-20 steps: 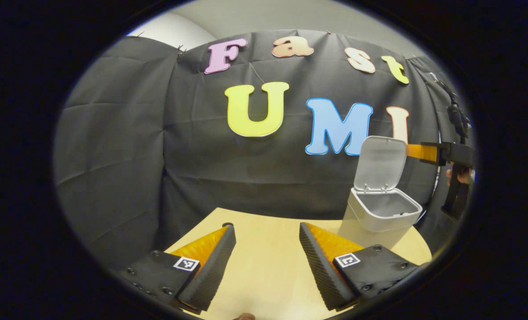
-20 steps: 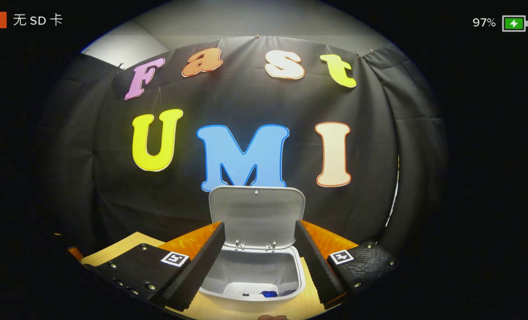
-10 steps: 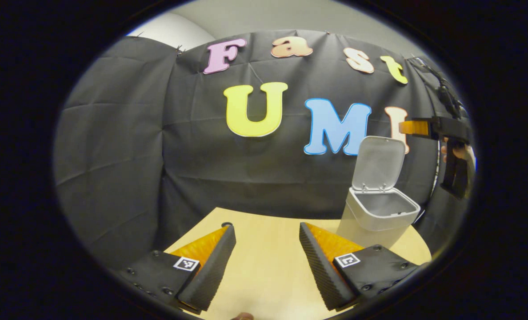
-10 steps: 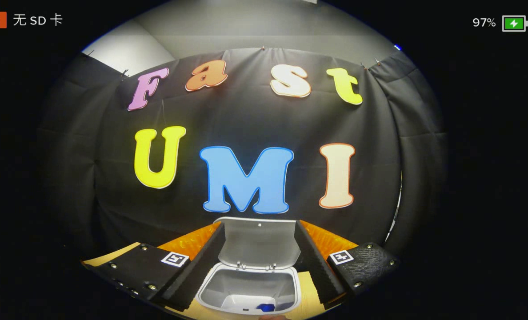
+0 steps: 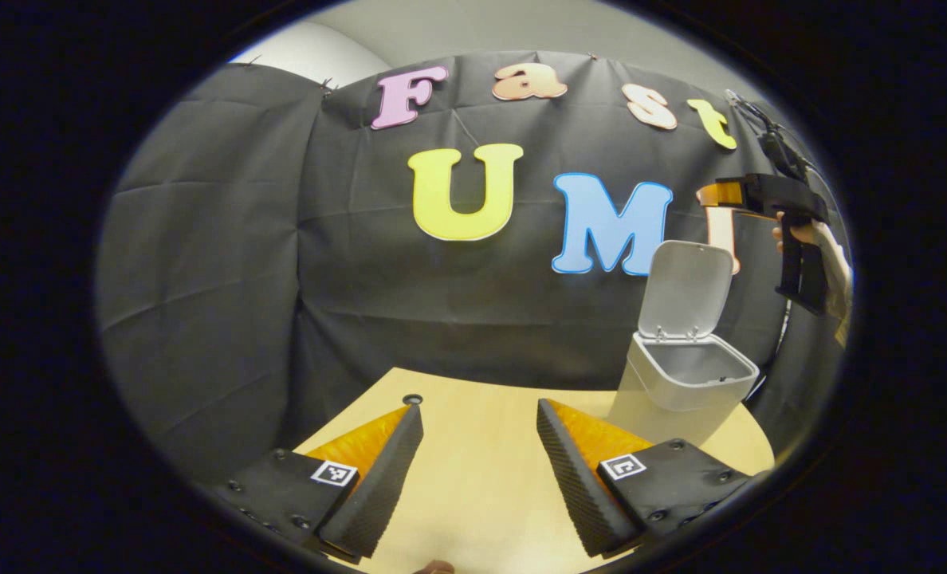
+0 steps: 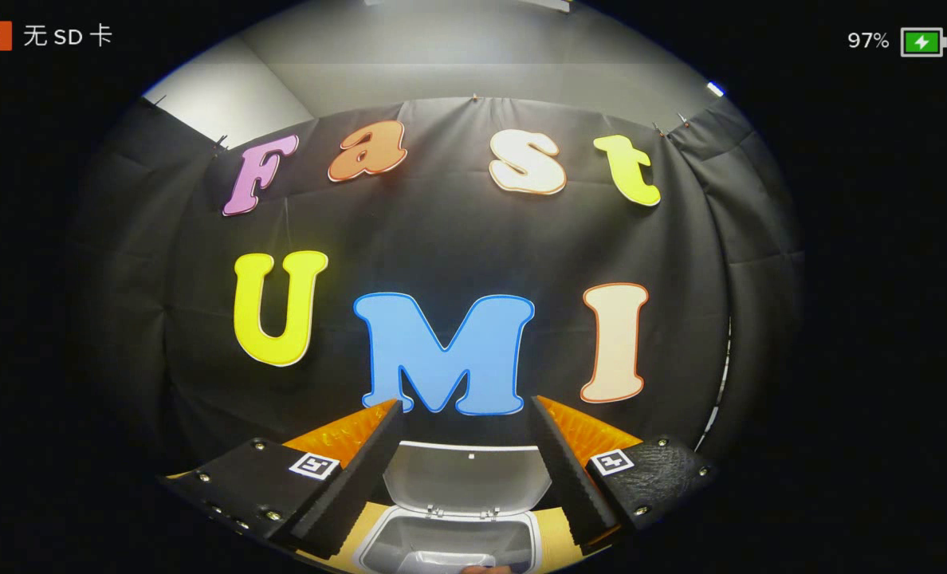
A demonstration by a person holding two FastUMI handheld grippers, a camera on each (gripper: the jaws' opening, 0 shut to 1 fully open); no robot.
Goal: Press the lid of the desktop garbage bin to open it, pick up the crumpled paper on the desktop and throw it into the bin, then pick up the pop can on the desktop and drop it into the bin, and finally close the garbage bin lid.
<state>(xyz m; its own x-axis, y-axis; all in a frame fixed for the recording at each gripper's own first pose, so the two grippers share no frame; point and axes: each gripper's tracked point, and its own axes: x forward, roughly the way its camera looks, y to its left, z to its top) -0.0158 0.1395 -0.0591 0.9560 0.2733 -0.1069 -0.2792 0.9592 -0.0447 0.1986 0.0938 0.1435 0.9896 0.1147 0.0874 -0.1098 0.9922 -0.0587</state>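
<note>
On table (image 5: 481, 478), one open bin (image 5: 693, 383), two empty claws

We see the table (image 5: 473, 478) in front of the cloth wall (image 5: 282, 263). The bin (image 5: 685, 391) stands on the table's far right side, and its lid (image 5: 685, 287) stands up behind the opening. The left gripper (image 5: 477, 446) hangs over the near table. The right gripper (image 6: 467, 466) is above the bin.

A pale wooden table (image 5: 481, 470) fronts the black cloth wall (image 5: 226, 263).
</note>
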